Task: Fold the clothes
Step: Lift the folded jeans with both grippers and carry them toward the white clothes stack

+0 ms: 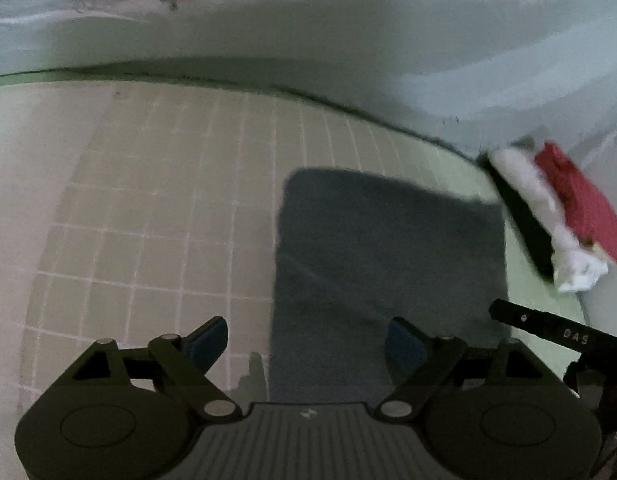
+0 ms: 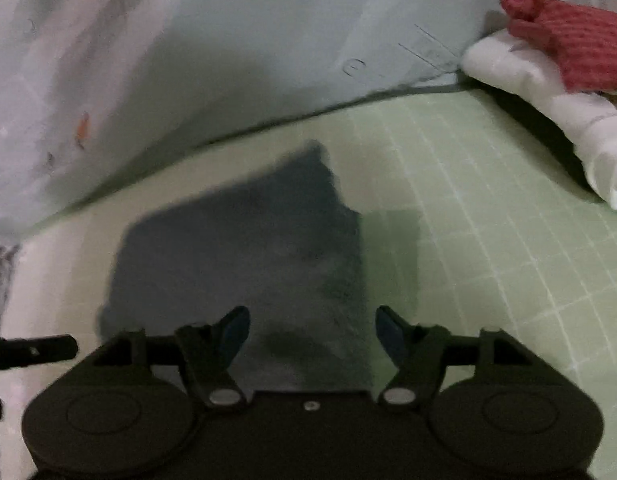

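A dark grey-blue cloth folded into a rectangle [image 2: 244, 264] lies at frame centre on a pale green gridded mat [image 2: 488, 208]. The left gripper [image 1: 306, 344] and right gripper [image 2: 312, 330] hover spread, holding nothing. This fold looks done; next likely moves it to the white-and-red folded pile [image 2: 556, 80], upper right. A pale carrot-print sheet [image 1: 268, 20] hangs behind.

Pretty dim overall, kinda murky greenish cast in both views. Everything's soft with motion blur, especially the red cloth [image 1: 580, 200] and the grid lines on the mat [image 1: 148, 220]. Heavy fisheye bending plus black vignette in the top corners. The dark folded cloth [image 2: 244, 256] throws a soft shadow to its right.
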{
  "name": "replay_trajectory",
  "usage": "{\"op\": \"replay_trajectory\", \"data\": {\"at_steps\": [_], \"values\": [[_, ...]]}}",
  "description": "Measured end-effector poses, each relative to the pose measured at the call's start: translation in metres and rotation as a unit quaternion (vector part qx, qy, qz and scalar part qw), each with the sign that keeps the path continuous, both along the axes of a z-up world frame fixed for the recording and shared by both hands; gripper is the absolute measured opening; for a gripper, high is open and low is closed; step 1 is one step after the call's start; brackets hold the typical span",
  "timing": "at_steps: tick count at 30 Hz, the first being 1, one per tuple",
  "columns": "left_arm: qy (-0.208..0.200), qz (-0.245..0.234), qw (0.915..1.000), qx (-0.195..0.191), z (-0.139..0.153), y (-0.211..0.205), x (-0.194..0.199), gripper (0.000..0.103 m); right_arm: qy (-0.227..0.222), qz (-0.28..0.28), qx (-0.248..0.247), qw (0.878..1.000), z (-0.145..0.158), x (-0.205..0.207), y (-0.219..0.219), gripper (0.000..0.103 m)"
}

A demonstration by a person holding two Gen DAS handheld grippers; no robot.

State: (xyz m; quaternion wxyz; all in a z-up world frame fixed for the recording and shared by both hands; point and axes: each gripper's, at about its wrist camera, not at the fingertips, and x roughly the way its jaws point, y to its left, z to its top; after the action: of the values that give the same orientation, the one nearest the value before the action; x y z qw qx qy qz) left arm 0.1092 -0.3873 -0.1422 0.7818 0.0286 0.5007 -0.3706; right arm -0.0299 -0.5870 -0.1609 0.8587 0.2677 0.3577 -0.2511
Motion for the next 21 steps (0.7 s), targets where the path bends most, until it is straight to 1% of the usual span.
{"op": "replay_trajectory", "data": {"at_steps": [2, 5, 8, 11, 13, 15, 17, 19, 20, 21], "values": [[0.007, -0.004, 0.9999, 0.007, -0.006, -0.003, 0.002, 0.089, -0.021, -0.008, 0.031, 0.999, -0.007, -0.007, -0.002, 0.084], [0.029, 0.002, 0.9995, 0.013, -0.017, -0.007, 0.010, 0.090, -0.024, -0.008, 0.063, 0.998, -0.020, -0.002, -0.006, 0.085], [0.050, 0.000, 0.9986, 0.015, -0.026, -0.012, 0.021, 0.090, -0.021, -0.006, 0.074, 0.997, -0.031, 0.002, -0.007, 0.091], [0.054, -0.007, 0.9983, 0.022, -0.031, -0.025, 0.028, 0.090, -0.024, -0.019, 0.093, 0.995, -0.037, 0.005, -0.015, 0.097], [0.054, -0.011, 0.9981, 0.027, -0.033, -0.033, 0.030, 0.090, -0.032, -0.029, 0.104, 0.994, -0.040, 0.007, -0.018, 0.098], [0.056, -0.006, 0.9980, 0.029, -0.037, -0.042, 0.032, 0.091, -0.039, -0.029, 0.106, 0.993, -0.040, 0.010, -0.017, 0.100], [0.069, 0.009, 0.9971, 0.030, -0.042, -0.049, 0.035, 0.091, -0.043, -0.023, 0.105, 0.993, -0.041, 0.015, -0.014, 0.101], [0.089, 0.020, 0.9955, 0.027, -0.047, -0.054, 0.037, 0.090, -0.040, -0.015, 0.098, 0.994, -0.041, 0.018, -0.009, 0.101], [0.097, 0.023, 0.9947, 0.024, -0.049, -0.055, 0.037, 0.090, -0.039, -0.009, 0.096, 0.995, -0.041, 0.019, -0.007, 0.097], [0.096, 0.021, 0.9949, 0.022, -0.050, -0.056, 0.036, 0.087, -0.039, -0.005, 0.095, 0.995, -0.040, 0.019, -0.004, 0.088]]}}
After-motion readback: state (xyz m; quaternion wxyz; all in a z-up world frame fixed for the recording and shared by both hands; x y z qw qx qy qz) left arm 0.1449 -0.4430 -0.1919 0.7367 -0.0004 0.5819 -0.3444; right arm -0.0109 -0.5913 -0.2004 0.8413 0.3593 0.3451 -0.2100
